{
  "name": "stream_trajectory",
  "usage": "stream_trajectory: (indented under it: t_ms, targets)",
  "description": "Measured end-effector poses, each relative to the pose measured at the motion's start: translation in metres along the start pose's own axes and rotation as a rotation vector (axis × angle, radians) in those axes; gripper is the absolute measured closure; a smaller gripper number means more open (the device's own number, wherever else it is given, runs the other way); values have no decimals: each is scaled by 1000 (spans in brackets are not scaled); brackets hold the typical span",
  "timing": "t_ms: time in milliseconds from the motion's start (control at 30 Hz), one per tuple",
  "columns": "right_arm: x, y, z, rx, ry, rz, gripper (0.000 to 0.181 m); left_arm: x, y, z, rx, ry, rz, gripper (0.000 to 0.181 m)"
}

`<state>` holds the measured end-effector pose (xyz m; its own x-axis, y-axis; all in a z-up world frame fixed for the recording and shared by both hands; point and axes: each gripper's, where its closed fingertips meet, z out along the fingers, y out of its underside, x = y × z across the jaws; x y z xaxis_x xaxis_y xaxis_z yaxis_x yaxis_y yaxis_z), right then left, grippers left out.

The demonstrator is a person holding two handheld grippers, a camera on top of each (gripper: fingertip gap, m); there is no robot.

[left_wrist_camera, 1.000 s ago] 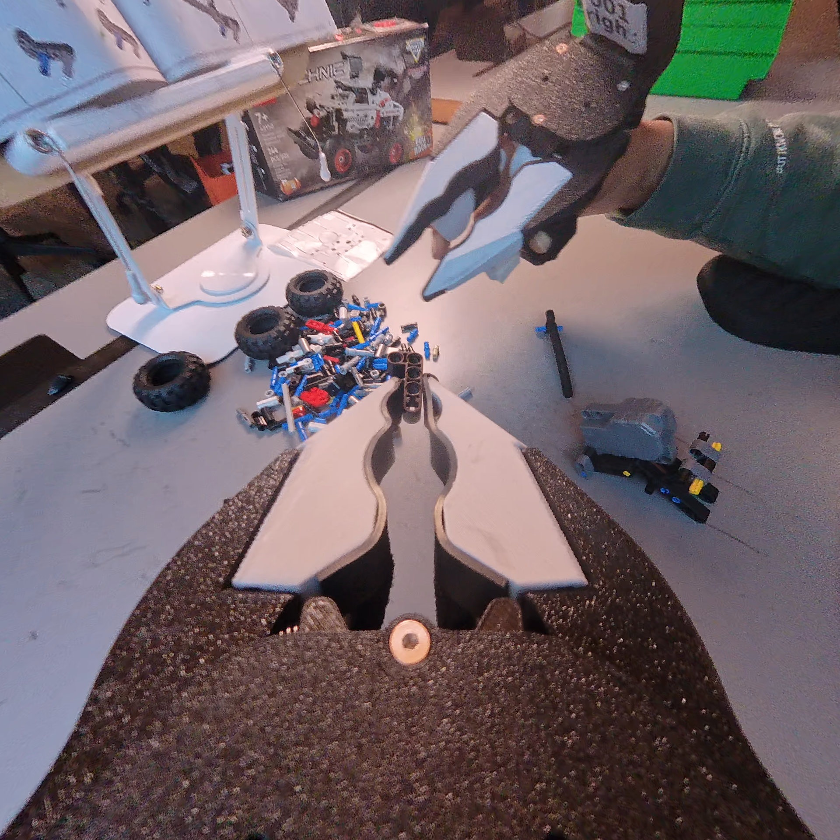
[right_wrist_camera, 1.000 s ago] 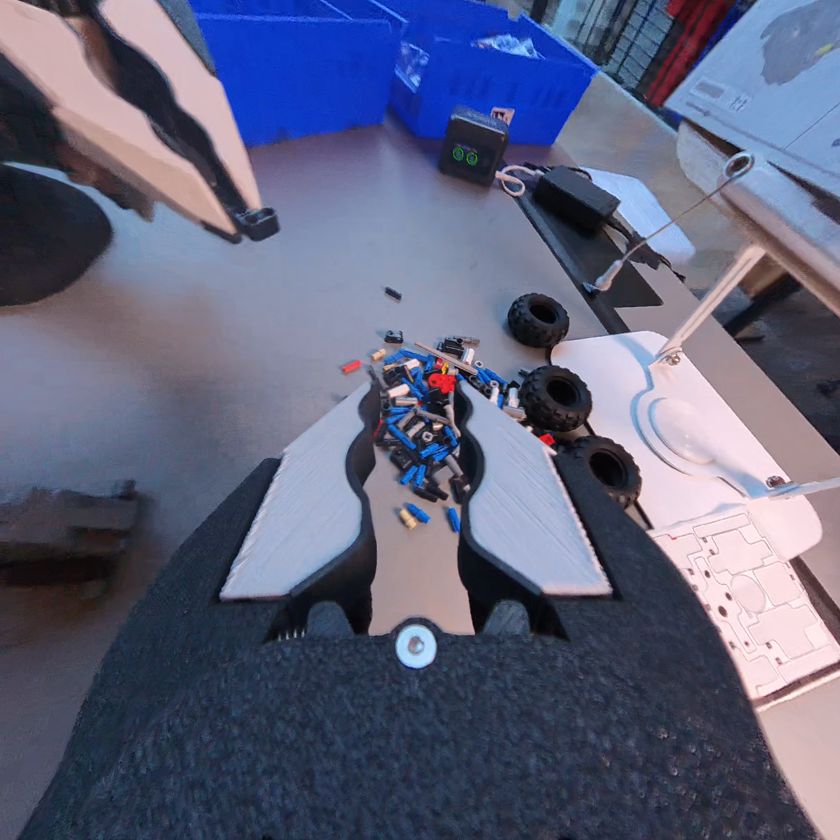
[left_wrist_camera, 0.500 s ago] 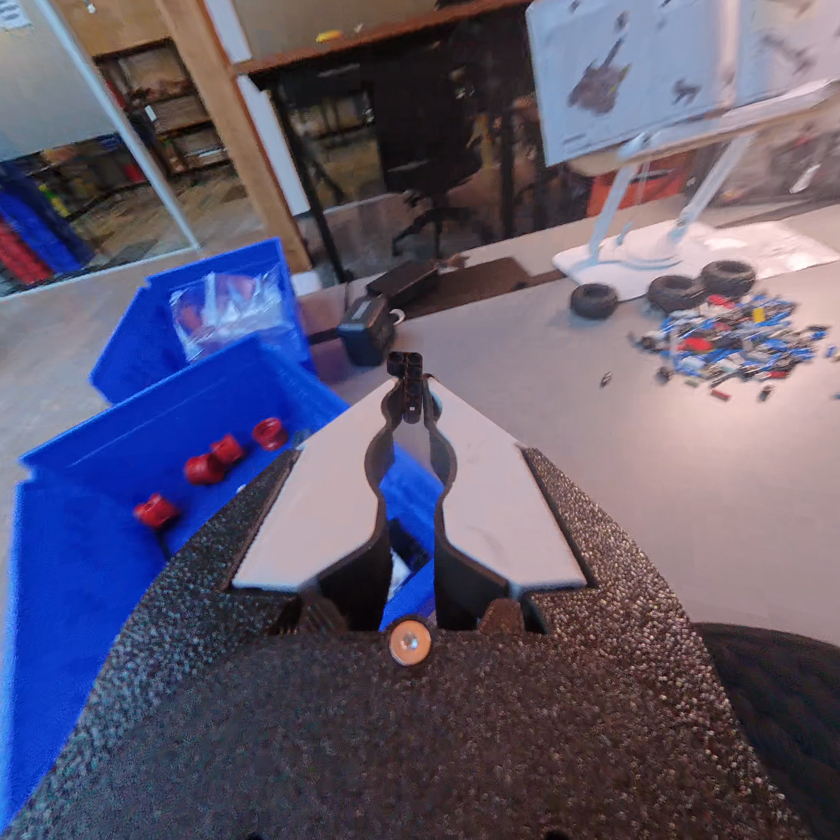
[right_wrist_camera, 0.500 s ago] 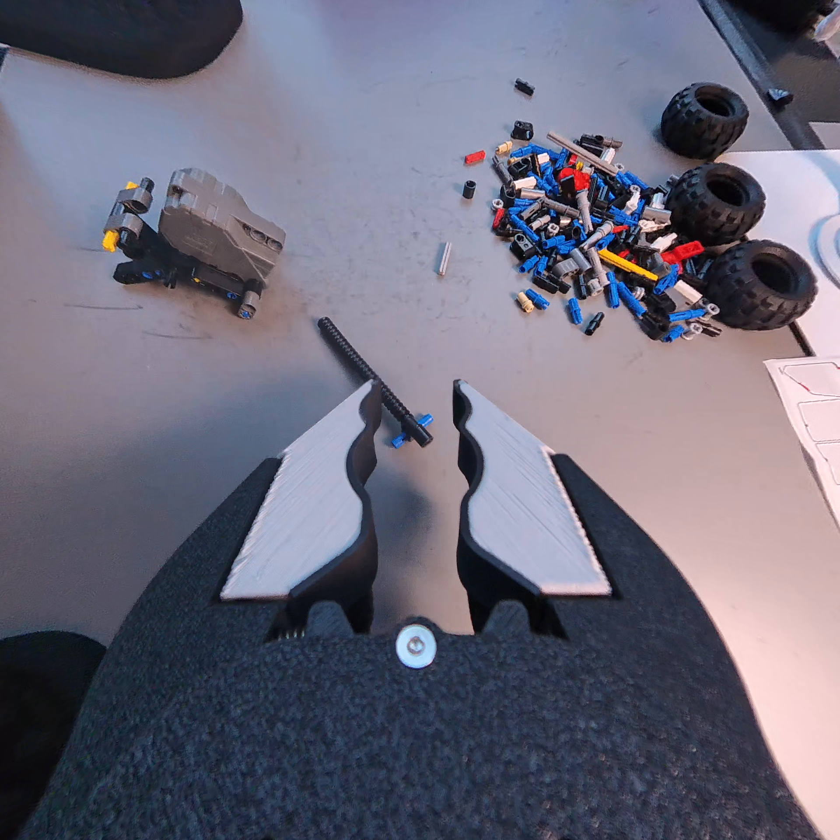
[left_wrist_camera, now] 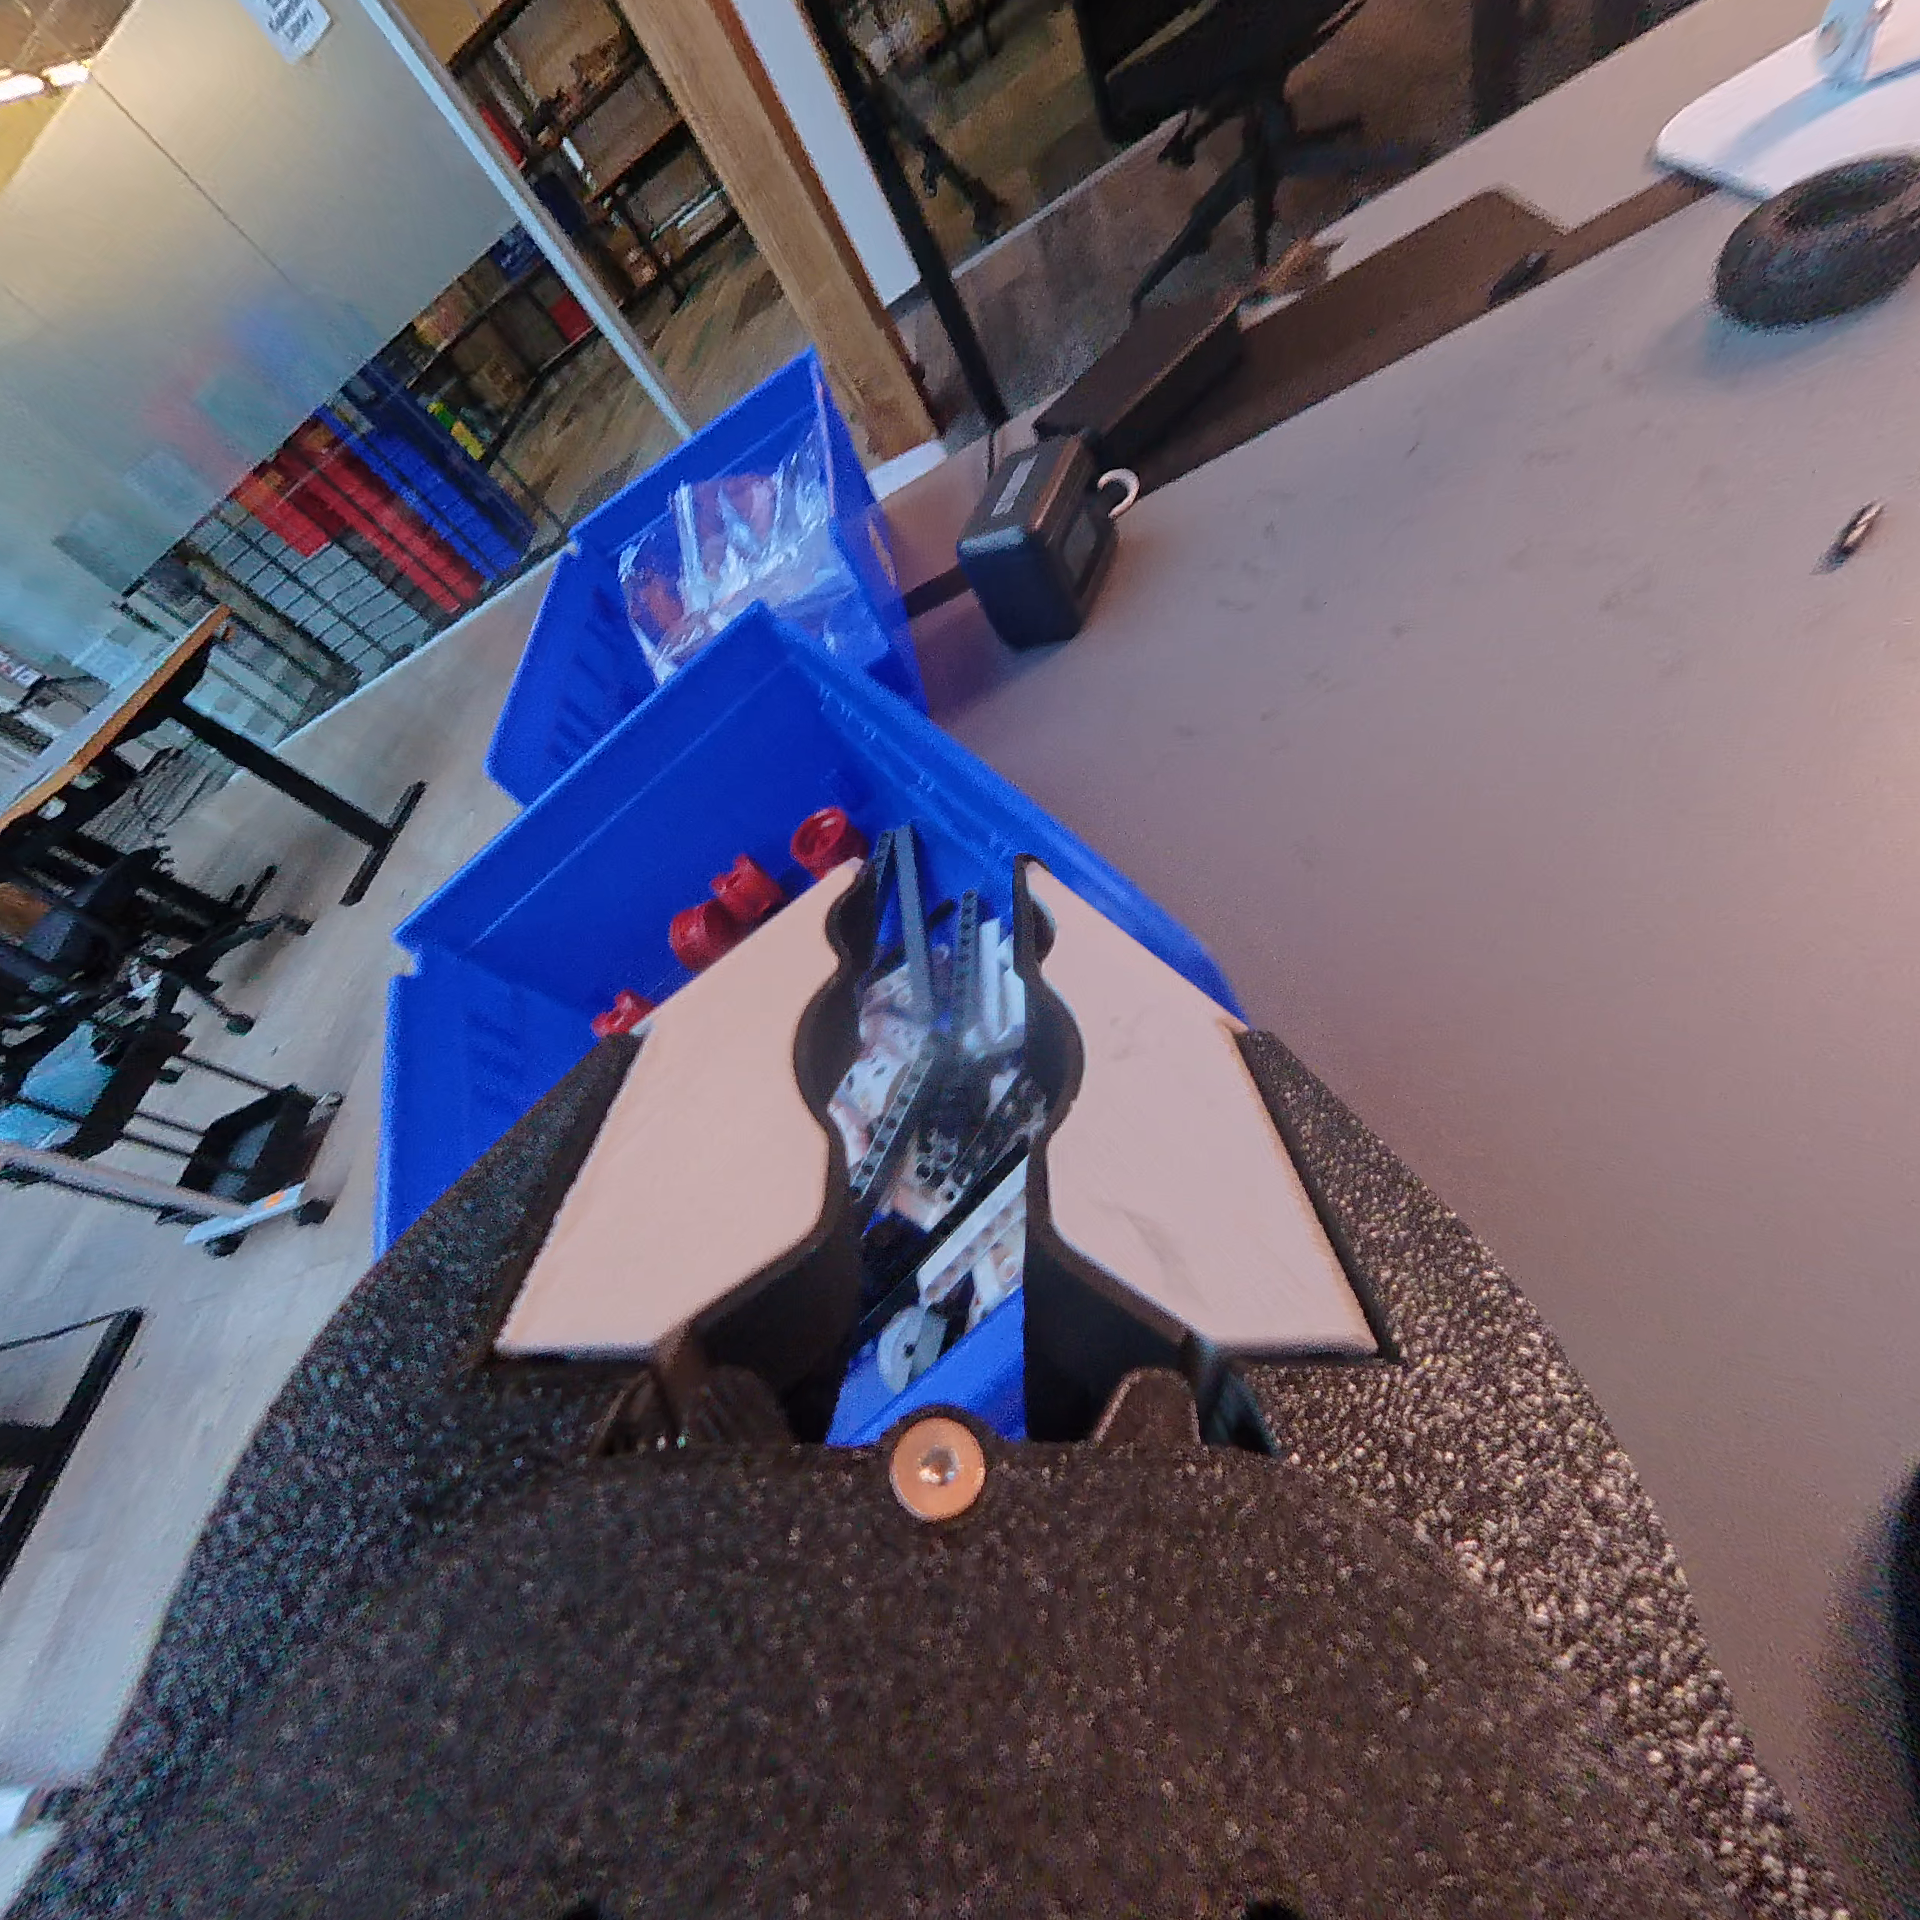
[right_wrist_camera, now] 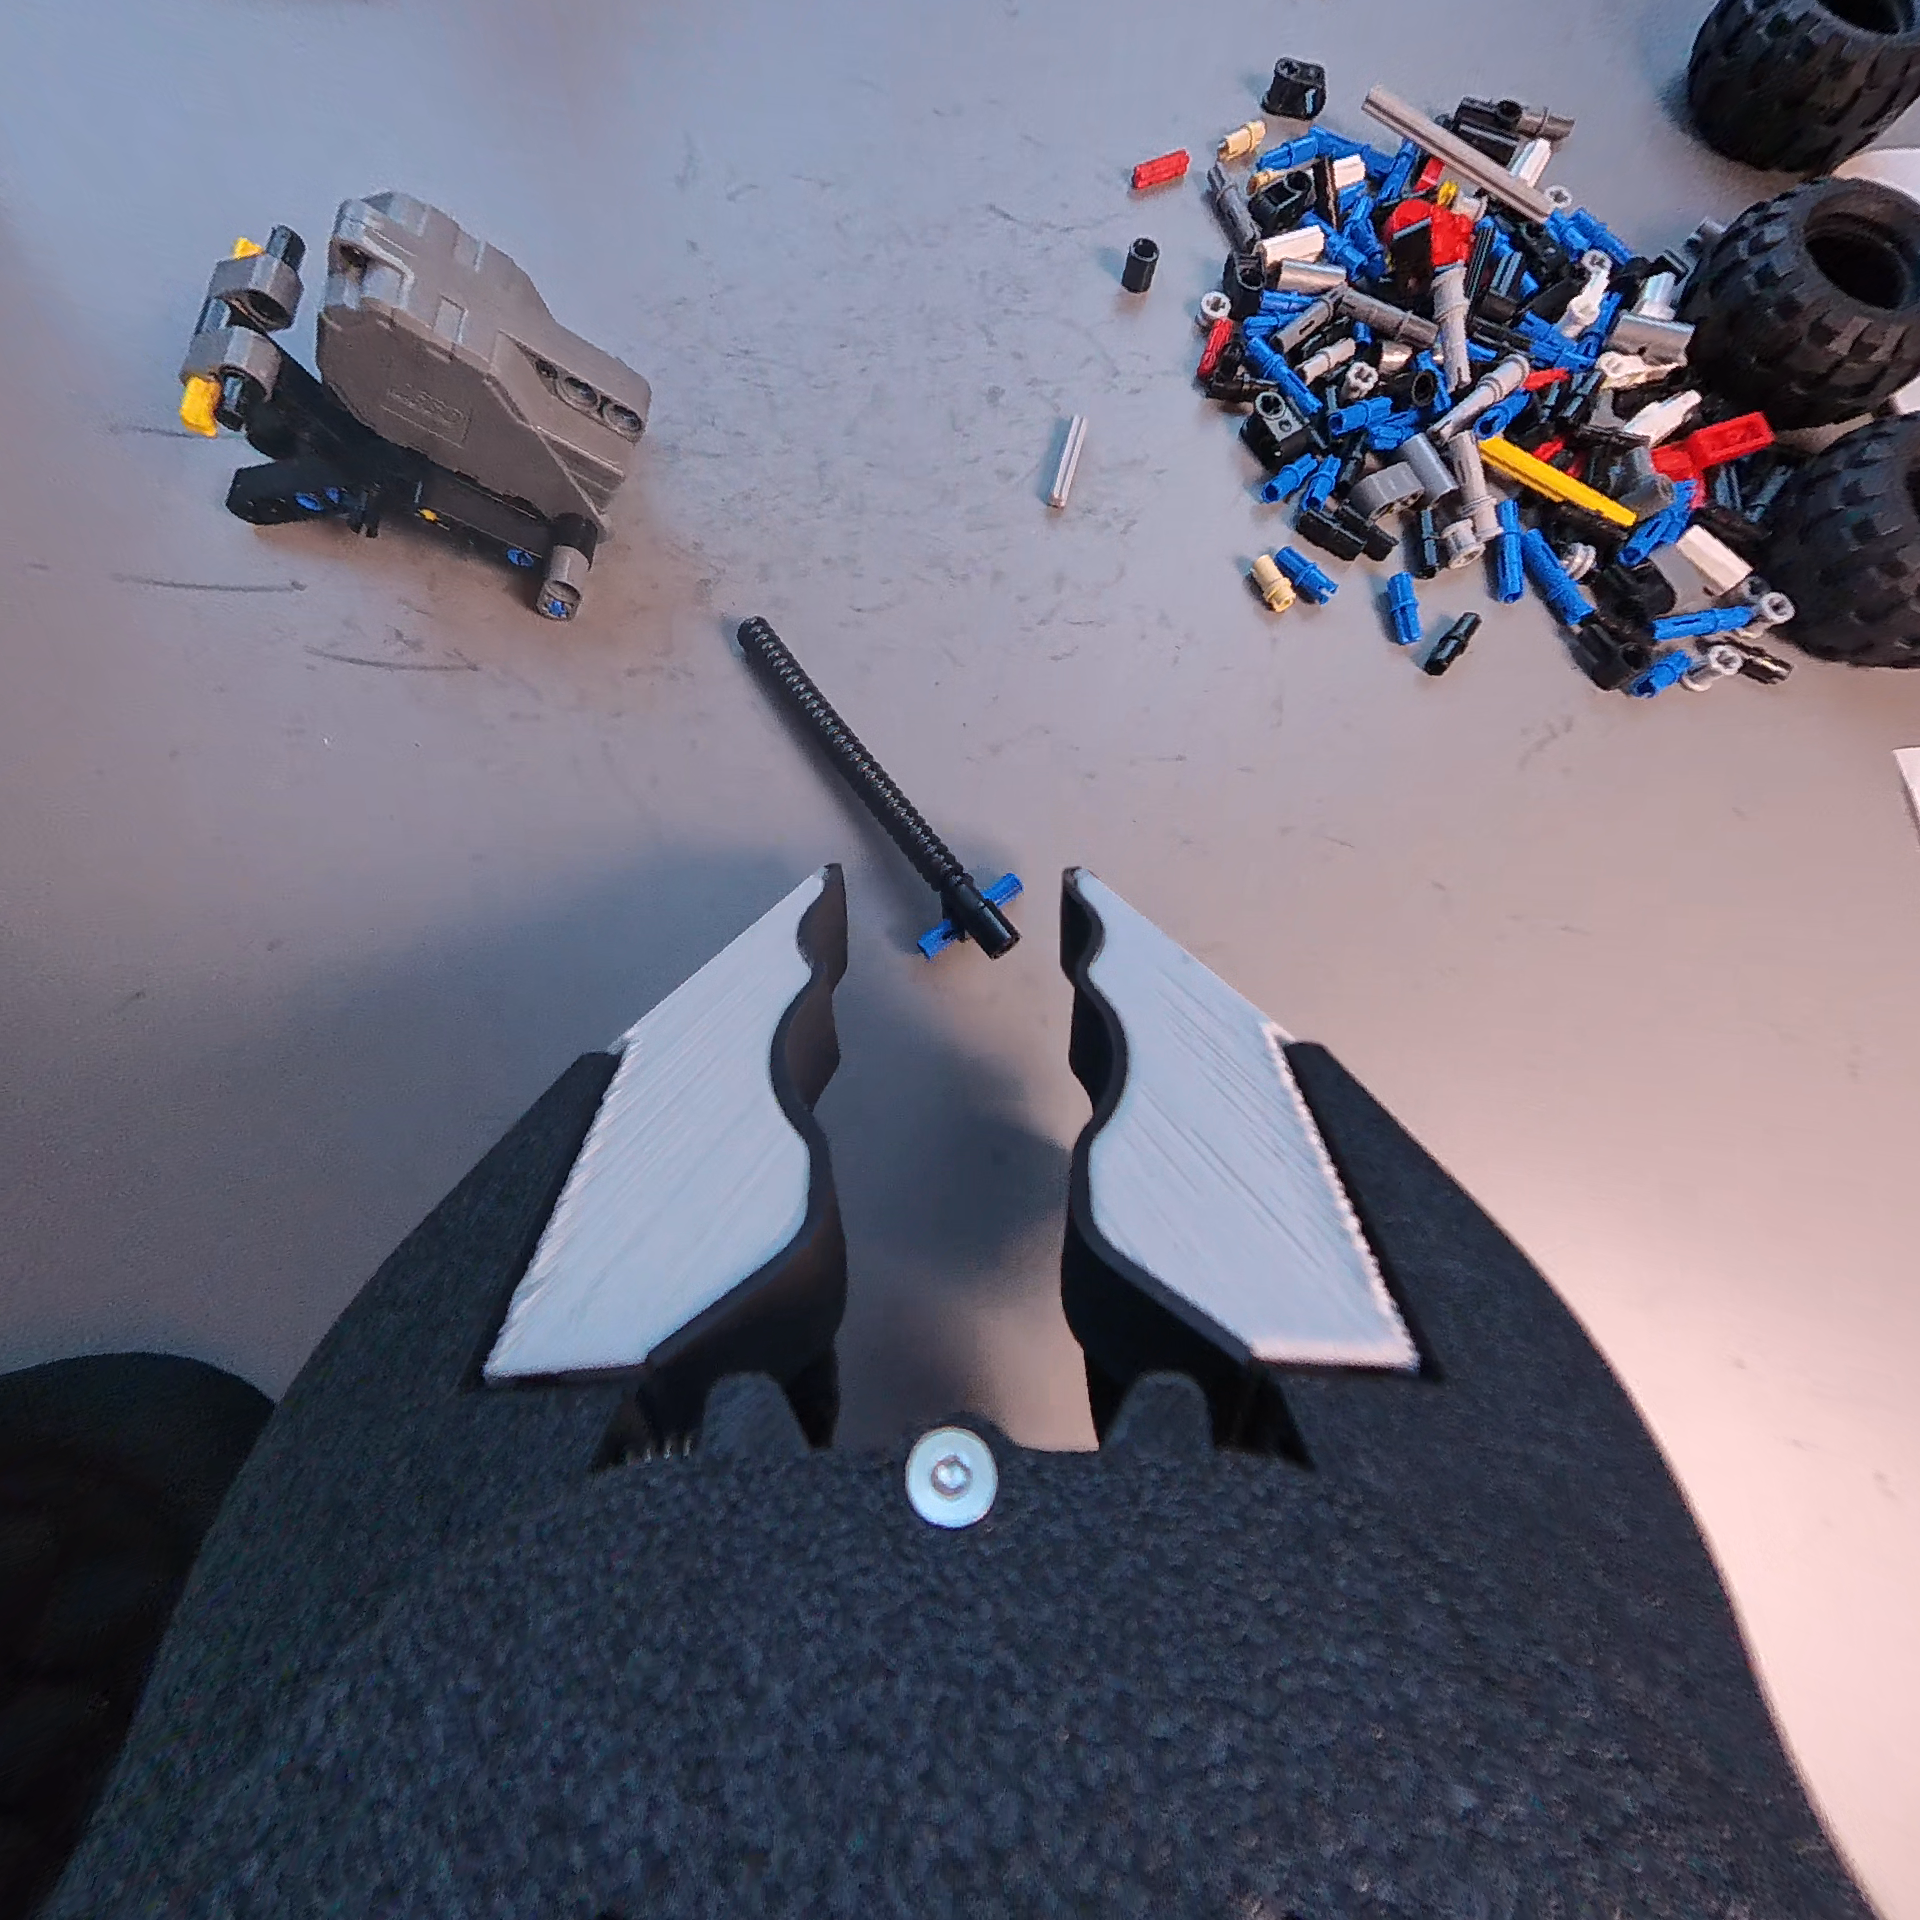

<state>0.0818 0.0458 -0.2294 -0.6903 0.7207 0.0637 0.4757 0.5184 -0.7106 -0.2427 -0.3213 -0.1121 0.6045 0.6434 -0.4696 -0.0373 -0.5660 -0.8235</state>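
Since a moment back the left gripper [left_wrist_camera: 940,883] swung over the near blue bin [left_wrist_camera: 644,831] and dropped its black piece; its jaws now gape, empty. Bin holds red wheel hubs [left_wrist_camera: 727,904] plus black and white beams [left_wrist_camera: 935,1081]. Right gripper [right_wrist_camera: 951,883] spread wide, just above the ribbed black rod [right_wrist_camera: 862,779] with a blue pin [right_wrist_camera: 966,914].
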Motion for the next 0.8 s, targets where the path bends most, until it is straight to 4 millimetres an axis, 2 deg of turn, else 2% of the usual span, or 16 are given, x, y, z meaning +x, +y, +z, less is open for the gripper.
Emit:
stream_trajectory:
  t_ms: [67,200,333,400,567,667,800]
  targets:
    - [-1,3,2,-18,-6,3,141,27,-29,-2,91,114,-41,156]
    - [0,4,6,-27,-14,17,142,111,-88,-12,232,447,-62,155]
    - [-1,6,7,-67,-10,0,154,199,-120,-17,256,752,-2,154]
    - [-6,6,8,-84,-25,-2,164,239,-127,-18,243,879,31,154]
    - [-8,6,7,-102,-17,-2,165,323,-125,-28,179,1144,120,154]
    - [-8,0,4,-97,13,-54,165,359,-118,-34,141,1267,146,154]
    - [-1,-38,-8,-41,121,-199,166,391,-121,-51,66,1499,46,151]
